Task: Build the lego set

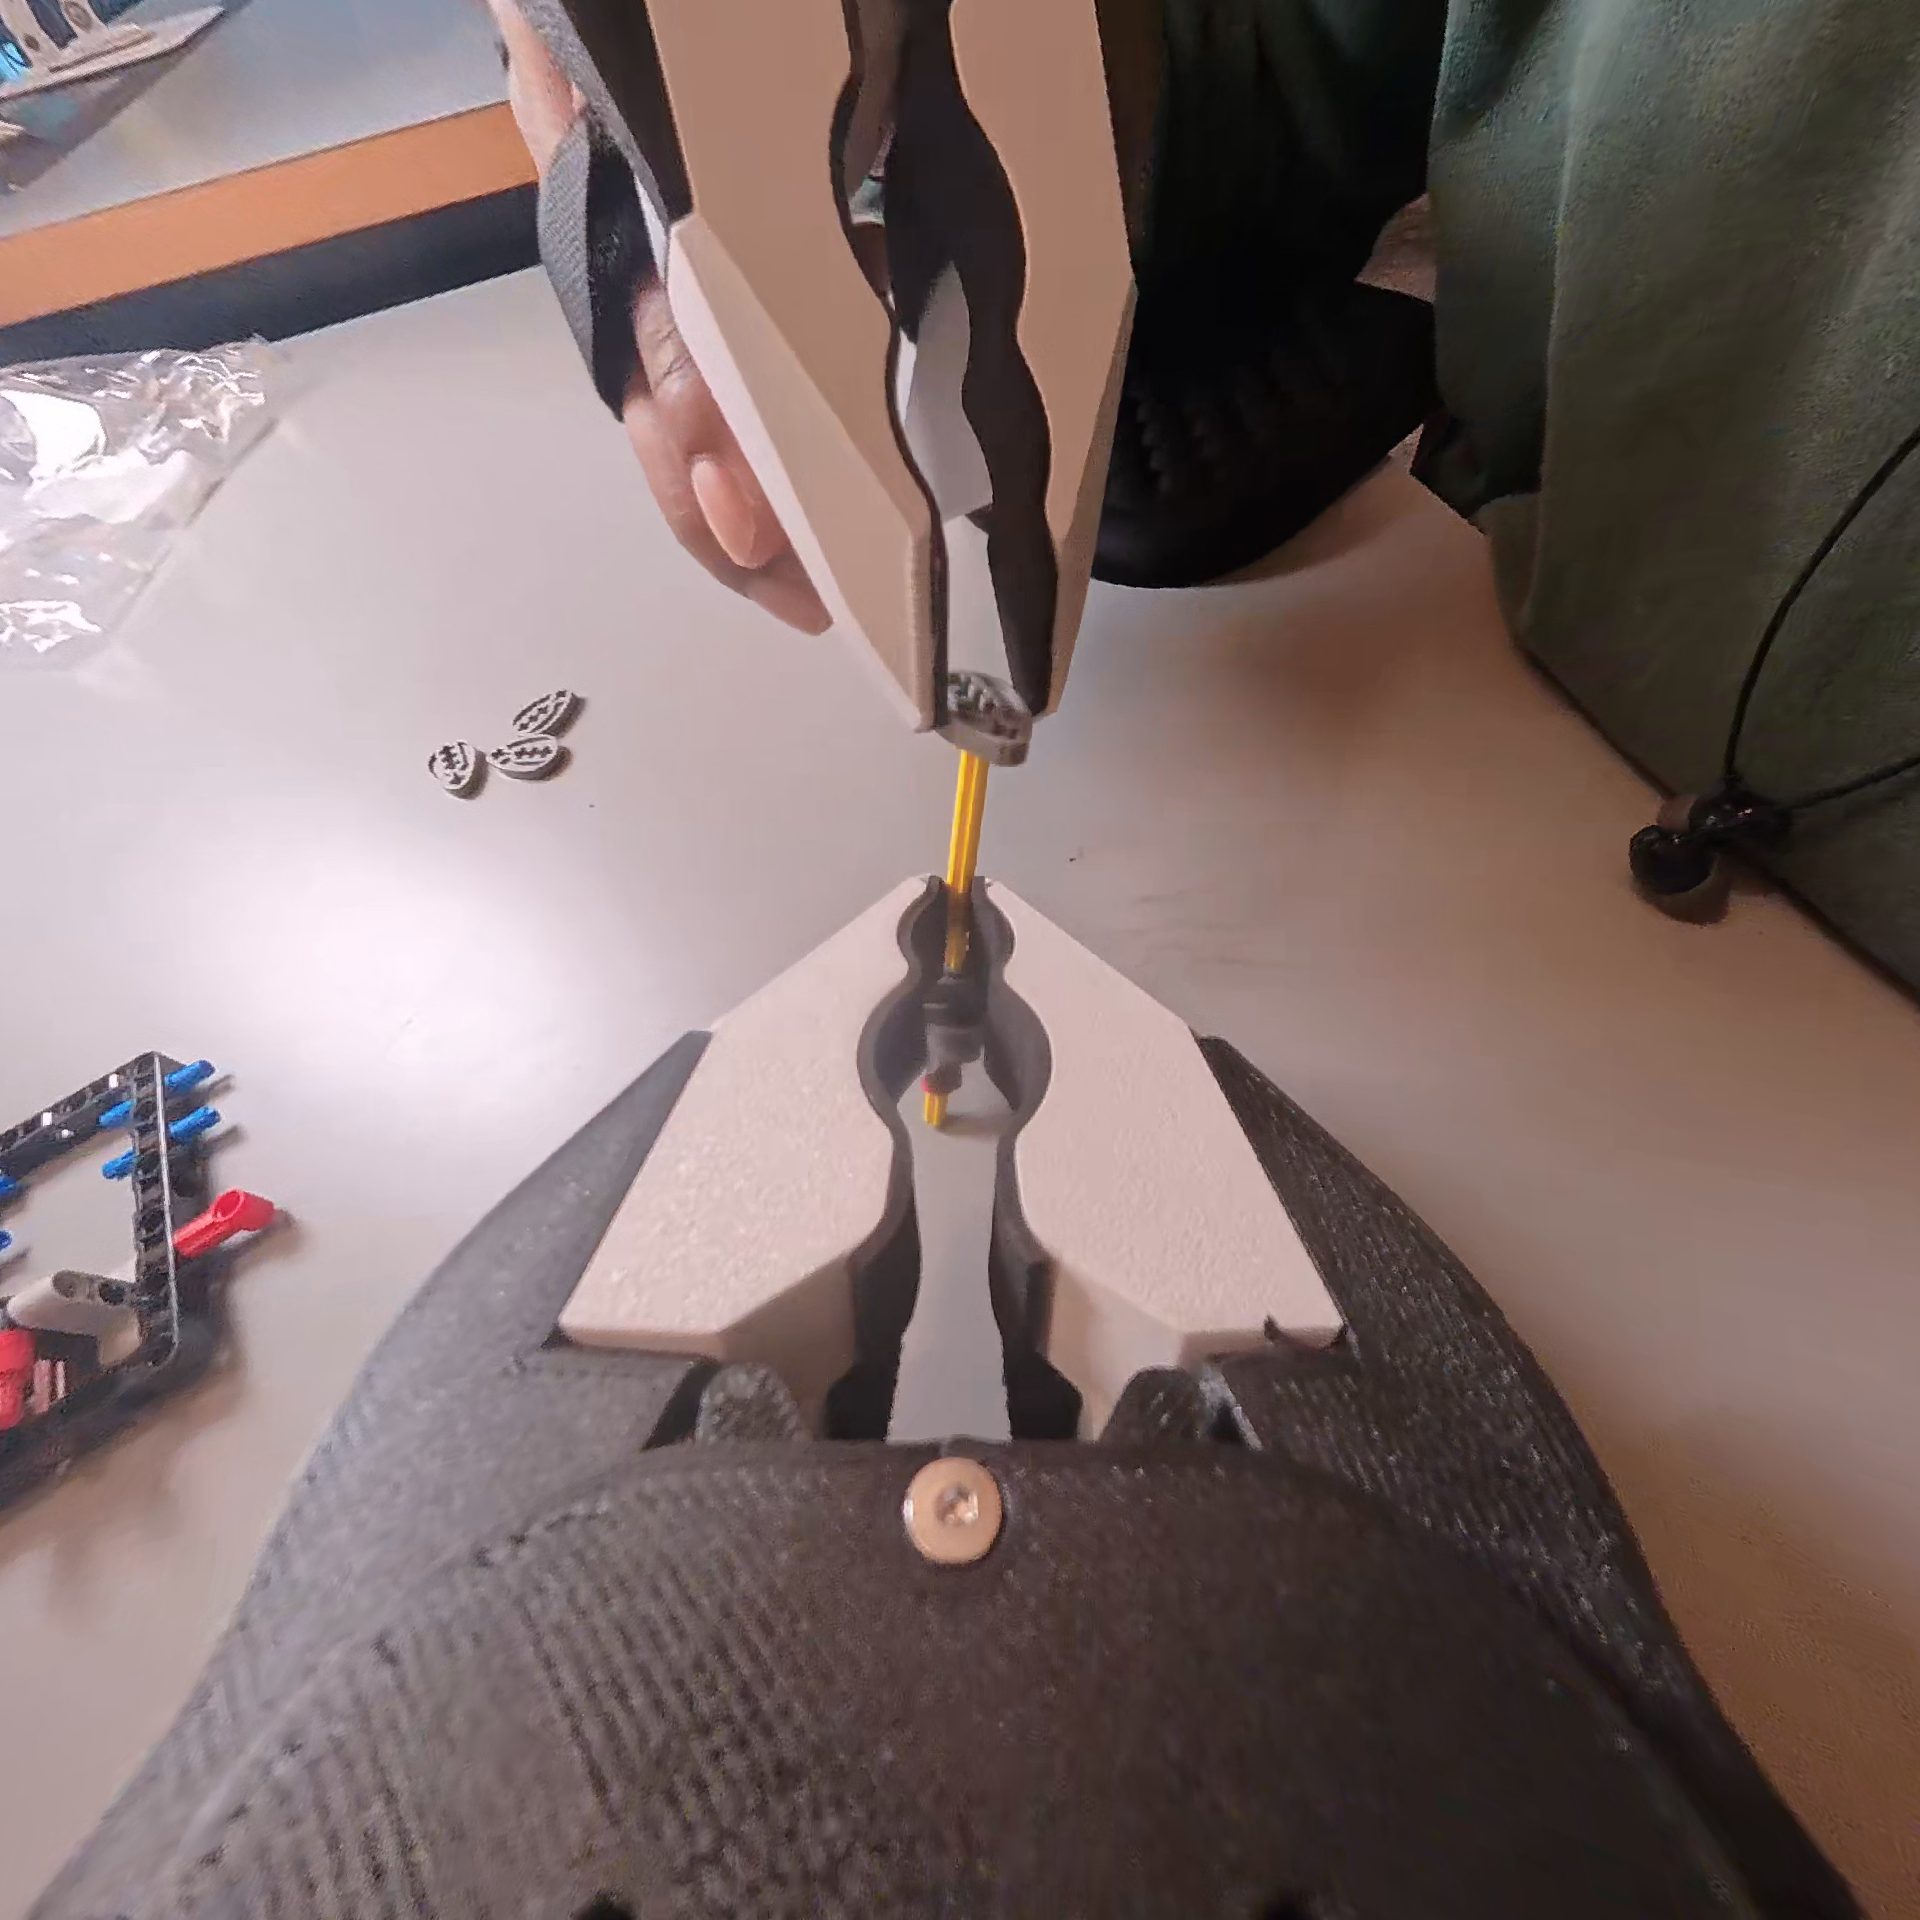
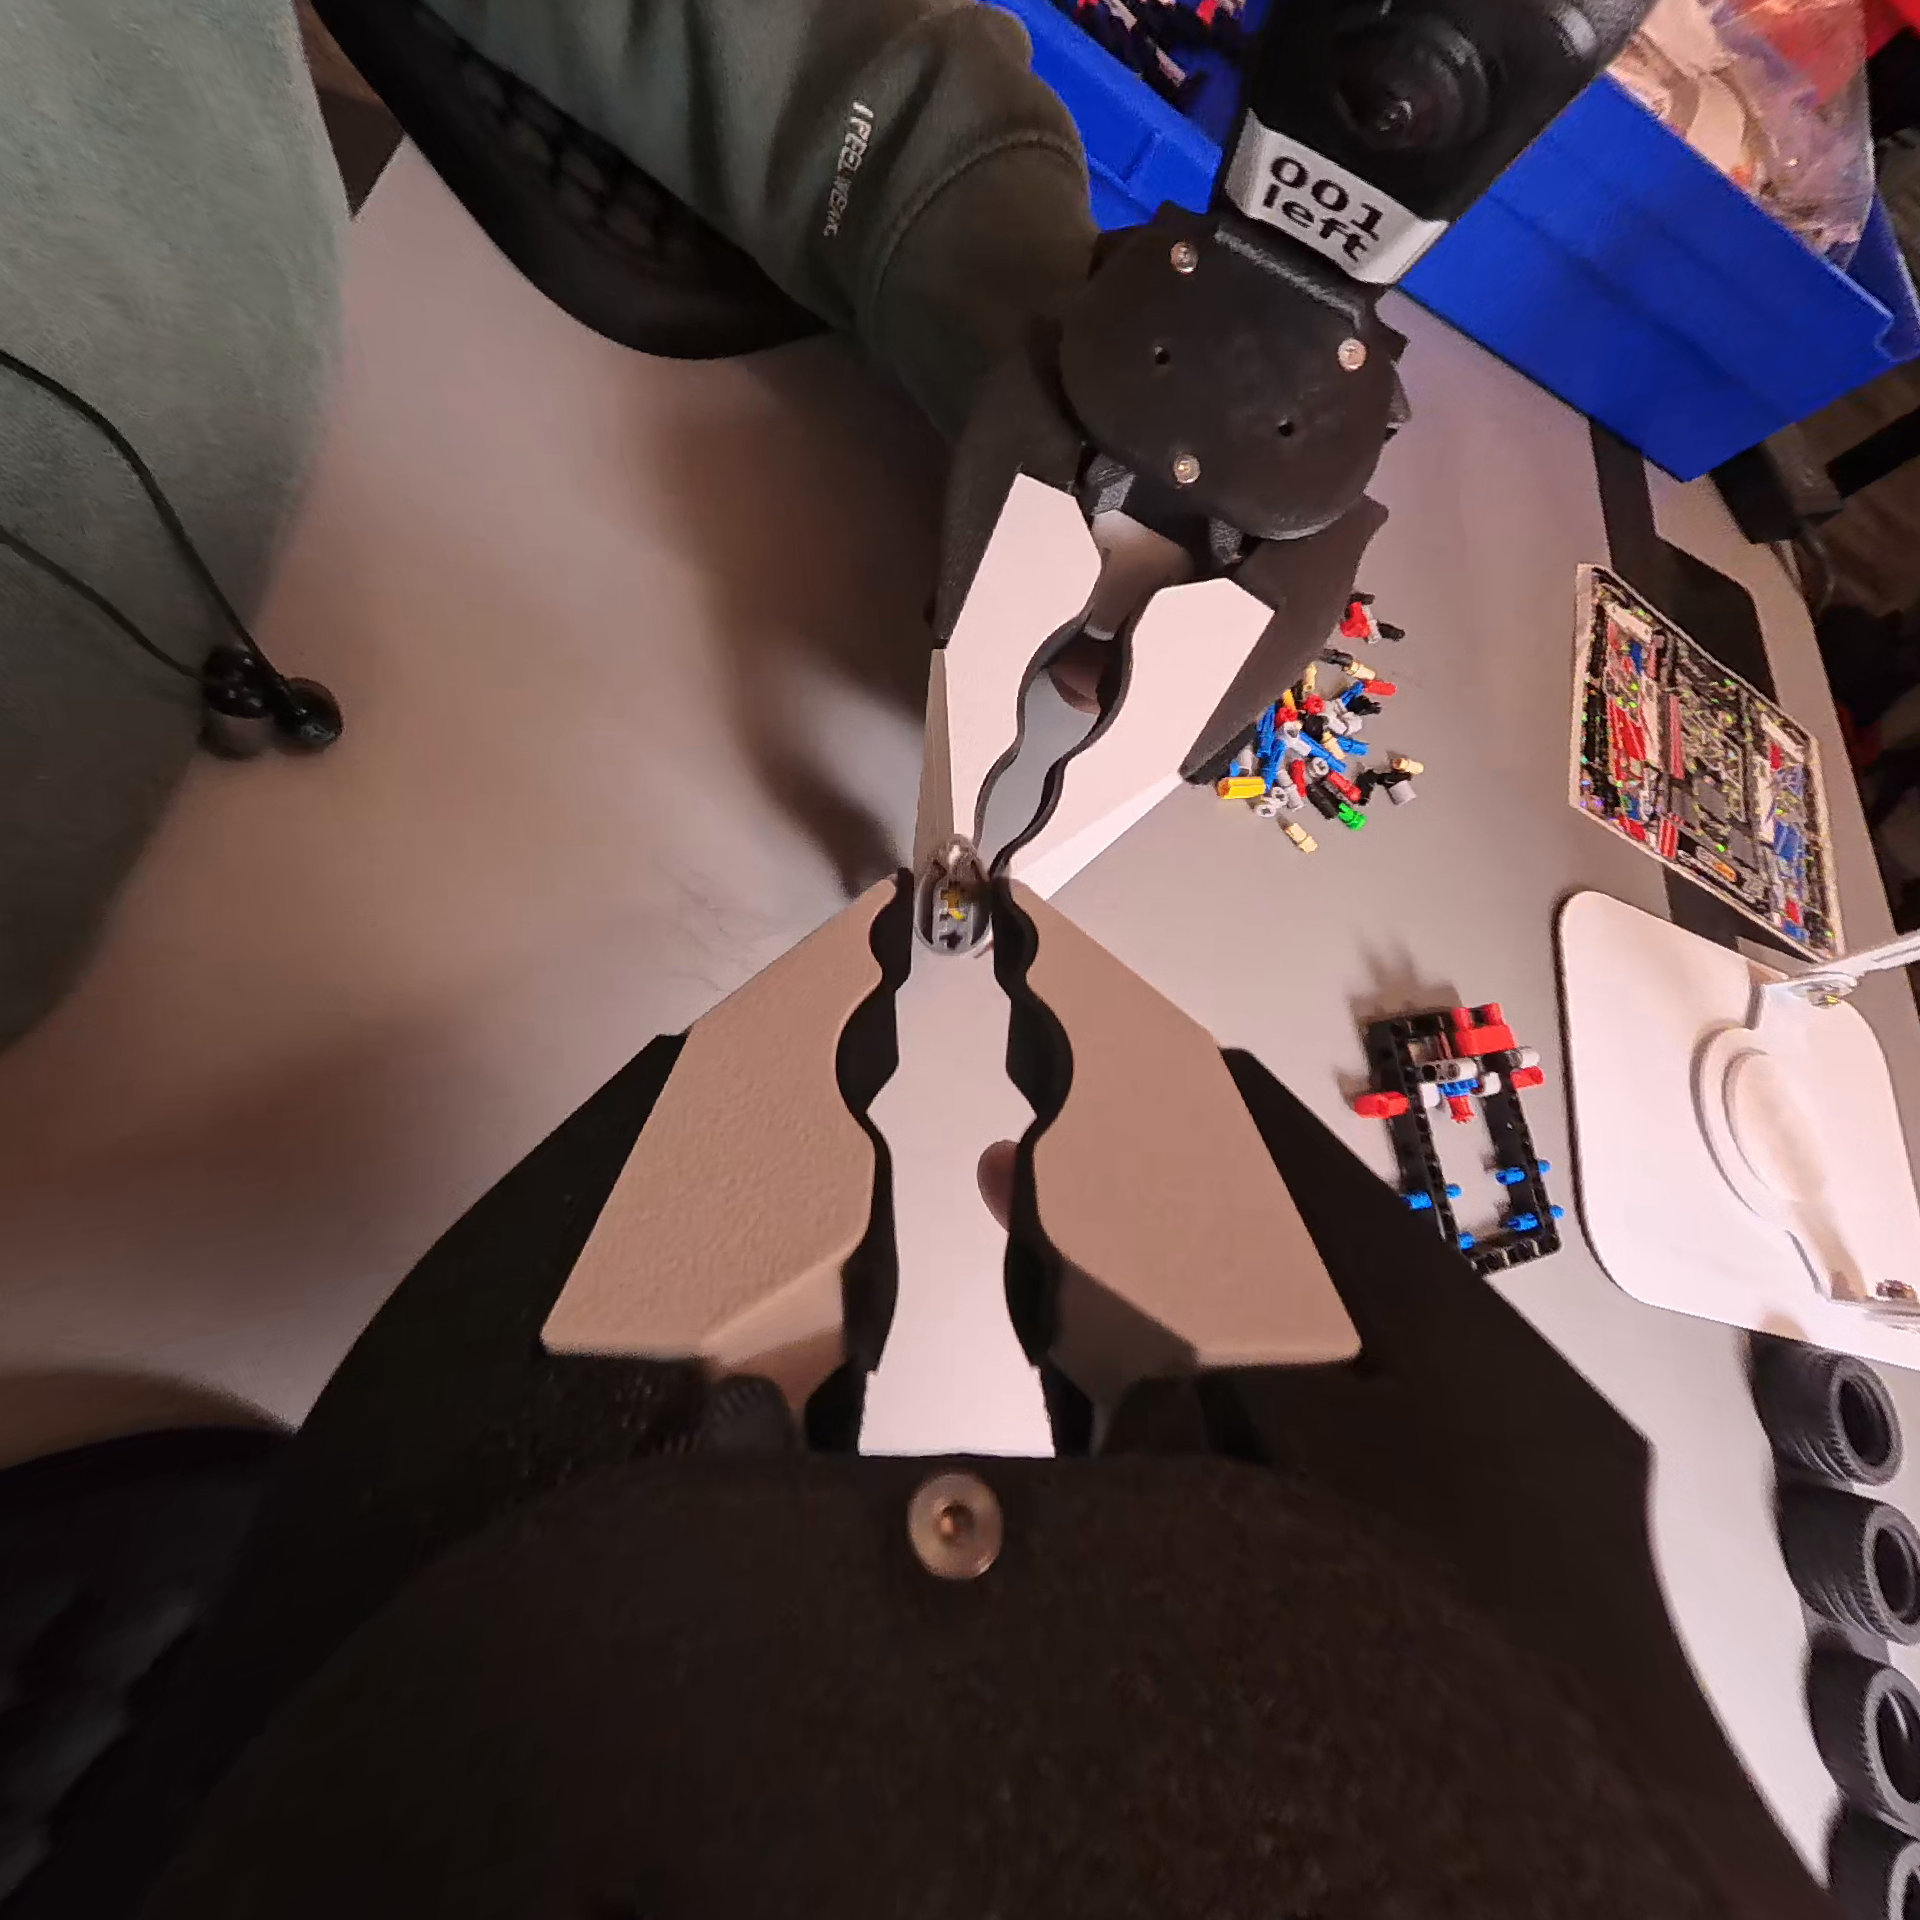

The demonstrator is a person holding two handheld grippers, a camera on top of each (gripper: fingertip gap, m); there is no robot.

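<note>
Left hand-held gripper (image 1: 958, 902) clamped on one thin yellow plastic axle (image 1: 970, 821) with a dark bush; long axis runs straight from its tips to the right hand-held gripper (image 1: 989, 712), which pinches one small grey oval lego piece (image 1: 985, 713) on the axle's far end. Three more grey oval pieces (image 1: 511, 746) lie on the table (image 1: 1299, 790), one black lego frame (image 2: 1460, 1138) well apart

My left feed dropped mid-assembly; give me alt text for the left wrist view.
The left gripper, jaws shut, holds a thin yellow plastic axle whose far end meets a small grey oval lego piece pinched by the right gripper above a pale grey table. Three similar grey oval pieces lie to the left, with a black lego frame with blue pins at the left edge.
</note>
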